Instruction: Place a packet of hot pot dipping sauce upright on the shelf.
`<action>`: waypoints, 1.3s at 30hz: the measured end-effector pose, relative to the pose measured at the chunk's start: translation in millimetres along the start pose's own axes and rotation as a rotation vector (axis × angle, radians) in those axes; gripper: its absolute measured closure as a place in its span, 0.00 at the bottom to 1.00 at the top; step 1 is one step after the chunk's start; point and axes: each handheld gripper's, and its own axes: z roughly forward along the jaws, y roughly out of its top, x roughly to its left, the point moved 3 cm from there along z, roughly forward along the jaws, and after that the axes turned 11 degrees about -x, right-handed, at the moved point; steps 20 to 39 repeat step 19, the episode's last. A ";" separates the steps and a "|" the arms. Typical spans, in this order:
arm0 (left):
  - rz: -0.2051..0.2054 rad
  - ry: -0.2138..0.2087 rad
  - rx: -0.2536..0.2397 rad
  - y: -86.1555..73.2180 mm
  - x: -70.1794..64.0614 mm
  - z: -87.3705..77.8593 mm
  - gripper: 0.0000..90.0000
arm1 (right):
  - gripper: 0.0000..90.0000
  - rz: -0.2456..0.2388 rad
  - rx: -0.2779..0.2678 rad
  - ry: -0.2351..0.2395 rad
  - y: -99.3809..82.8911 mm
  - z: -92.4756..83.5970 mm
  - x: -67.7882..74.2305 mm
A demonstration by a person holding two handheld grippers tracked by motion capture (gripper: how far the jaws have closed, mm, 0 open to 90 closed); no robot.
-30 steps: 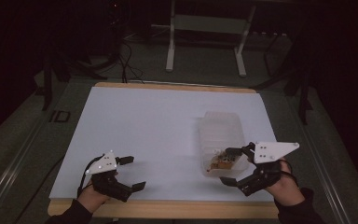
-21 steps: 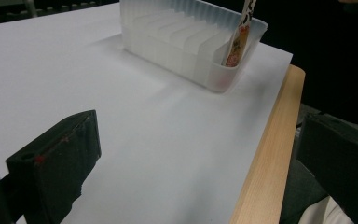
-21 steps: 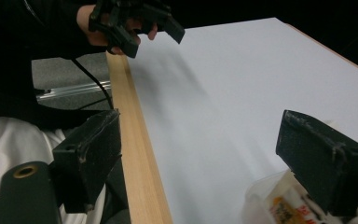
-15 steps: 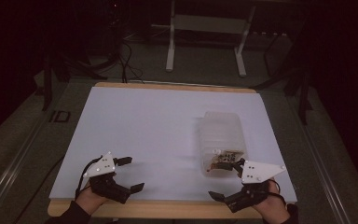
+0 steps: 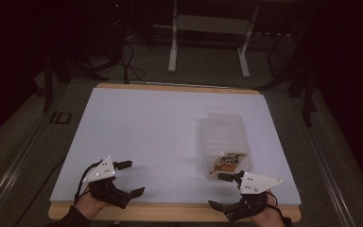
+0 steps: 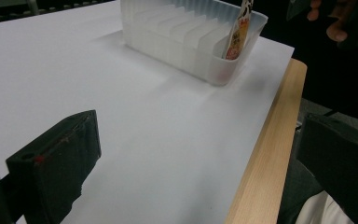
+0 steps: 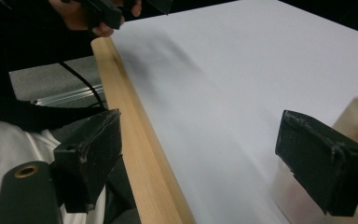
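Note:
A clear ribbed plastic bin (image 5: pixel 224 135) lies on the right of the white table top (image 5: pixel 160 127). A small orange-and-white packet (image 5: pixel 228 162) stands in its near end. My right gripper (image 5: pixel 217 190) hovers open and holds nothing at the front edge, just short of the bin's near end. My left gripper (image 5: pixel 133 178) is open too, low over the front left of the table. The left gripper view has its jaws wide apart (image 6: pixel 196 163), with the bin (image 6: pixel 186 37) and packet (image 6: pixel 239 32) beyond. The right gripper (image 7: pixel 207 158) straddles the wooden edge (image 7: pixel 135 135).
A wooden strip (image 5: pixel 170 210) borders the table's front. The white sheet runs bare from the left side to the far edge. Metal stand legs (image 5: pixel 208 42) rise behind the table, with dark floor and cables around. The person's other hand (image 7: pixel 102 14) appears far off.
My right gripper has pulled back from the bin's near end toward the front edge and dropped lower. The left gripper has hardly moved. Both stay open.

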 end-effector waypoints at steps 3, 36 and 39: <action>-0.001 -0.004 0.001 -1.0 -0.3 0.4 0.00 | 0.16 -0.003 0.006 -0.031 -5.8 -1.3 0.9; 0.000 -0.020 -0.004 -4.1 -3.1 6.1 0.00 | 0.17 0.014 0.004 -0.046 -16.0 -1.4 -5.8; 0.000 -0.020 -0.004 -4.1 -3.1 6.1 0.00 | 0.17 0.014 0.004 -0.046 -16.0 -1.4 -5.8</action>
